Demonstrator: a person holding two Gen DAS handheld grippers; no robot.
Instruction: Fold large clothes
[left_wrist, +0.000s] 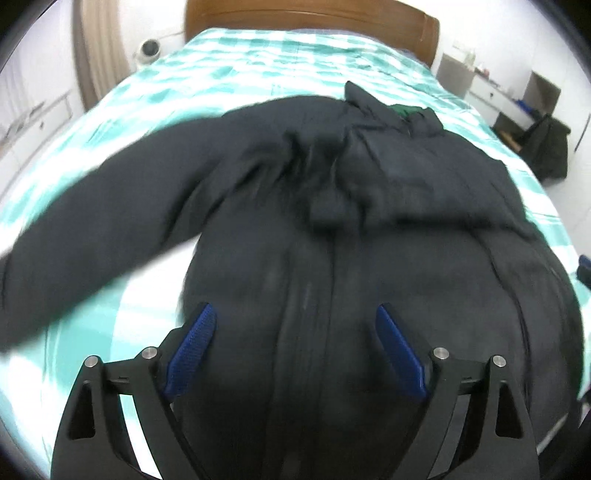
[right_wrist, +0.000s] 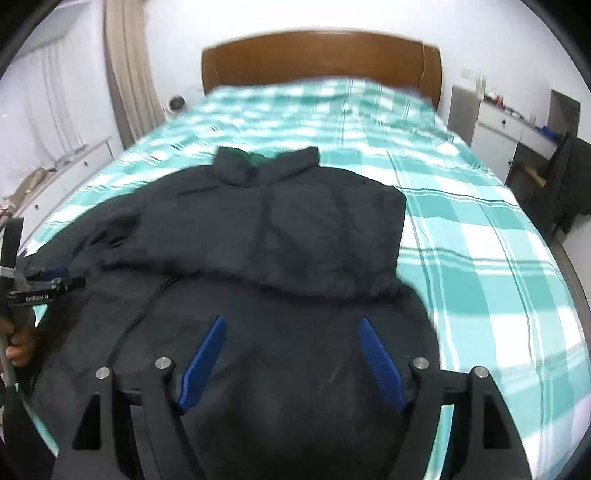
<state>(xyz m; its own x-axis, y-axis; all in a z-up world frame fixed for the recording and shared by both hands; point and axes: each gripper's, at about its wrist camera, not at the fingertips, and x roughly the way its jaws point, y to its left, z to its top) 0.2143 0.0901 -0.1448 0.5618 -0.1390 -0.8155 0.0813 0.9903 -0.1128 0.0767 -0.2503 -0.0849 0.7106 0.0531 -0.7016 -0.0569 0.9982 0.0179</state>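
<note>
Jacket (left_wrist: 295, 229) first: a big dark puffy one is lying on the bed (right_wrist: 461, 229), which is wearing a green and white checked sheet. I am seeing the jacket's collar (right_wrist: 266, 162) pointing toward the brown headboard (right_wrist: 321, 55) at the far end. The jacket's bottom part is sitting close to the near edge of the bed, right under both of my tools.

One sleeve (left_wrist: 85, 236) is stretching out toward the left edge of the bed in the left wrist view. On the other side, the cloth is lying folded over the chest, so that side is looking straight and neat in the right wrist view.

I am holding the left gripper (left_wrist: 295, 314) over the lower middle of the jacket. Its blue pads (left_wrist: 192, 350) are standing wide apart and nothing is pinched between them. The jacket is only showing below them.

I am holding the right gripper (right_wrist: 291, 325) over the lower part of the jacket too. Its blue pads (right_wrist: 380, 362) are also spread apart and gripping nothing.

At the left edge of the right wrist view, a hand (right_wrist: 22, 343) is holding the other tool beside the jacket.

Both views are looking a bit blurry.
</note>
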